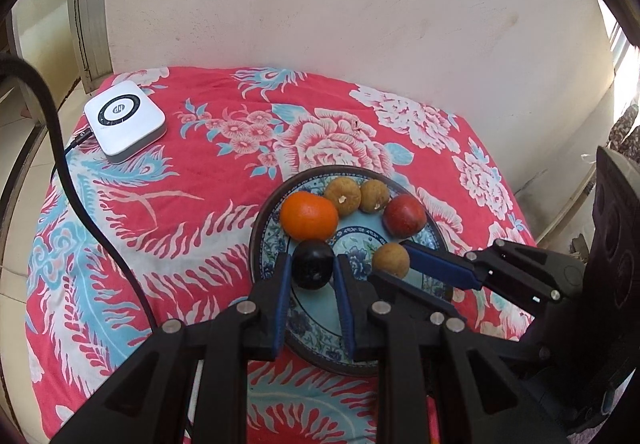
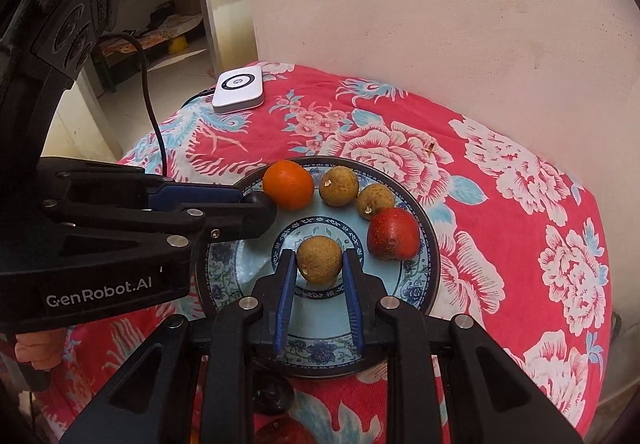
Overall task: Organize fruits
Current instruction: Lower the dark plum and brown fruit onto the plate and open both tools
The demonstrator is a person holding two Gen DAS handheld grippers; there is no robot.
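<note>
A blue patterned plate (image 1: pixel 276 204) (image 2: pixel 424 240) sits on the red floral cloth. It holds an orange (image 1: pixel 309 215) (image 2: pixel 288 185), a red fruit (image 1: pixel 404 215) (image 2: pixel 393 233), and two brown fruits at the back (image 1: pixel 343 195) (image 2: pixel 338 186). My left gripper (image 1: pixel 312 264) is shut on a dark plum (image 1: pixel 313 265) over the plate's left side. My right gripper (image 2: pixel 319 260) is shut on a brown round fruit (image 2: pixel 319 259) (image 1: pixel 390 260) at the plate's centre. The left gripper hides the plum in the right wrist view.
A white square device (image 1: pixel 125 121) (image 2: pixel 239 89) with a black cable lies at the table's far left corner. A plastered wall (image 1: pixel 360 4) stands behind the table. More fruit, one dark (image 2: pixel 272 396) and one red (image 2: pixel 286 433), lies near the front edge.
</note>
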